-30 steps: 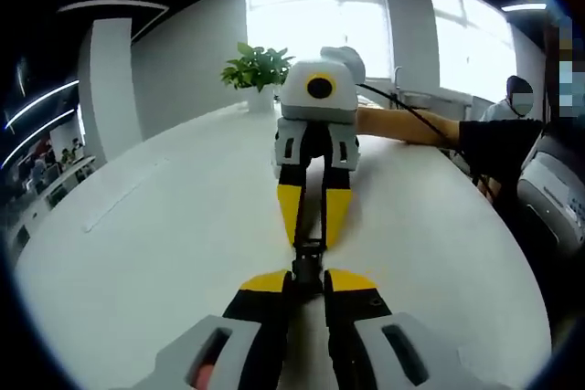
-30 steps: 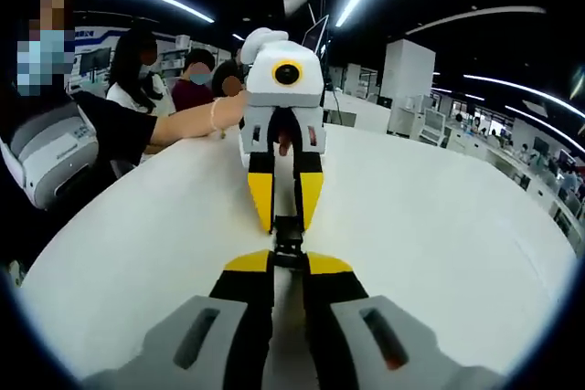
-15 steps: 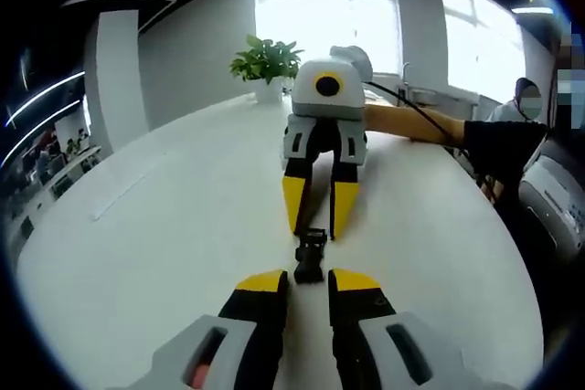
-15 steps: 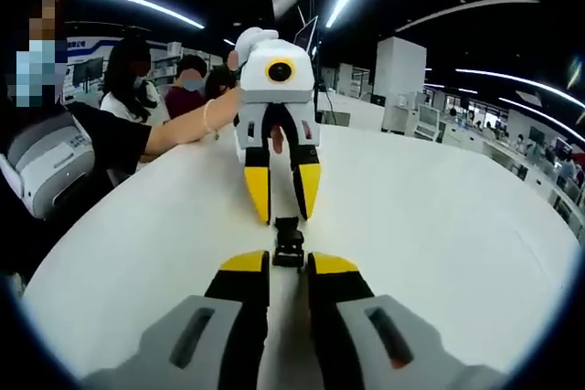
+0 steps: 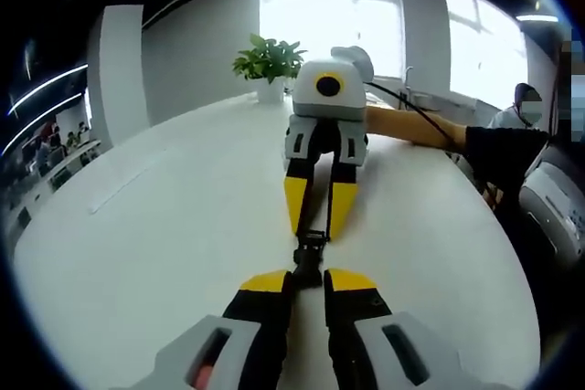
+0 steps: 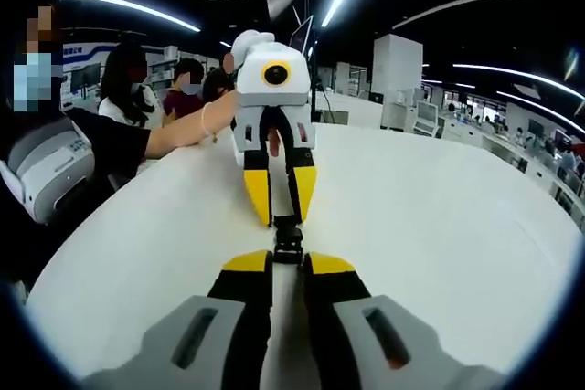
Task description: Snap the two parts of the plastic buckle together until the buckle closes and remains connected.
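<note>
White table carries the black buckle; left tongs at 6 o'clock and right tongs at 12 clamp its ends, pressing it closed.

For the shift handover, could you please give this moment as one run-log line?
scene: white table | object: black buckle between both grippers | left gripper: shut on buckle | right gripper: shut on buckle | closure: cannot tell

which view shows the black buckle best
The left gripper view: the buckle lies lengthwise against bright white table, between the left gripper and right gripper. In the right gripper view the buckle looks shorter and darker.
</note>
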### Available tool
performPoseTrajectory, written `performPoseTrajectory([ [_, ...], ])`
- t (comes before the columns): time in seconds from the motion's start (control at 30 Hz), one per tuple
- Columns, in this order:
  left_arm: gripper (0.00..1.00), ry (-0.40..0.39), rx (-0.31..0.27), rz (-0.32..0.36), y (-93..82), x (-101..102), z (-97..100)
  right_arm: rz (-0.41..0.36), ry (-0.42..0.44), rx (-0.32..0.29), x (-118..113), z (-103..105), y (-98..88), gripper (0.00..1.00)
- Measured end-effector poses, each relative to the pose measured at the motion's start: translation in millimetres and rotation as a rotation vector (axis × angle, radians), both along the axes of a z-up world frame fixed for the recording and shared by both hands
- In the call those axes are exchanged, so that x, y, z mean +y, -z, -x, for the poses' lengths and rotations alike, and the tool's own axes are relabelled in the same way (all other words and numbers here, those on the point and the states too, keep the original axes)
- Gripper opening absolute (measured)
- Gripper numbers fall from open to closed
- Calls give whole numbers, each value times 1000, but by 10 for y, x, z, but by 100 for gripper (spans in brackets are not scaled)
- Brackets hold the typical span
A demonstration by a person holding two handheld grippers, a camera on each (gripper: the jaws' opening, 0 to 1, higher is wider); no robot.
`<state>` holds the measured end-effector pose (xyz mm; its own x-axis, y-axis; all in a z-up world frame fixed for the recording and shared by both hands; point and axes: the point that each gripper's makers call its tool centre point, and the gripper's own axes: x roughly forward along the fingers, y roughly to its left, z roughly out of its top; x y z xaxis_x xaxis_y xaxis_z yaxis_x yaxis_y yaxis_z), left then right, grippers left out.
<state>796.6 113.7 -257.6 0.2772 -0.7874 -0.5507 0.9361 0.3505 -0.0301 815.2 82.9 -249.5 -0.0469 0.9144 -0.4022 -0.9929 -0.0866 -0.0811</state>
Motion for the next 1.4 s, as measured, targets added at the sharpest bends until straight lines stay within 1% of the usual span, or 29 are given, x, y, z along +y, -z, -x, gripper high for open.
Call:
performPoseTrajectory([
  [0.27,12,-8,16,10,10,-19,16,1,0,4,3,21,10,13],
  [0.37,12,-13,20,-2,7,-24,17,7,3,-1,6,24,9,12],
  [0.43,12,-13,11,-16,5,-30,23,19,-2,-25,7,27,5,12],
  [0.53,12,-13,9,-18,11,-25,19,31,-6,-27,8,35,12,12],
  [0.6,11,-7,5,-18,10,-26,14,35,-17,-19,4,32,18,11],
  [0.63,11,0,3,-15,10,-25,14,46,-20,27,2,53,33,11],
  [0.7,11,26,-2,-8,10,-32,32,51,-57,-1,-1,71,28,11],
  [0.83,11,54,-15,-6,12,-45,56,56,-85,-28,-5,123,31,11],
  [0.93,11,68,-22,-6,9,-52,65,57,-105,-29,-13,125,32,11],
  [1.1,11,54,-13,-1,11,-54,44,66,-95,-26,-13,97,31,11],
  [1.4,10,63,-28,-8,16,-65,48,55,-122,-31,0,82,27,10],
])
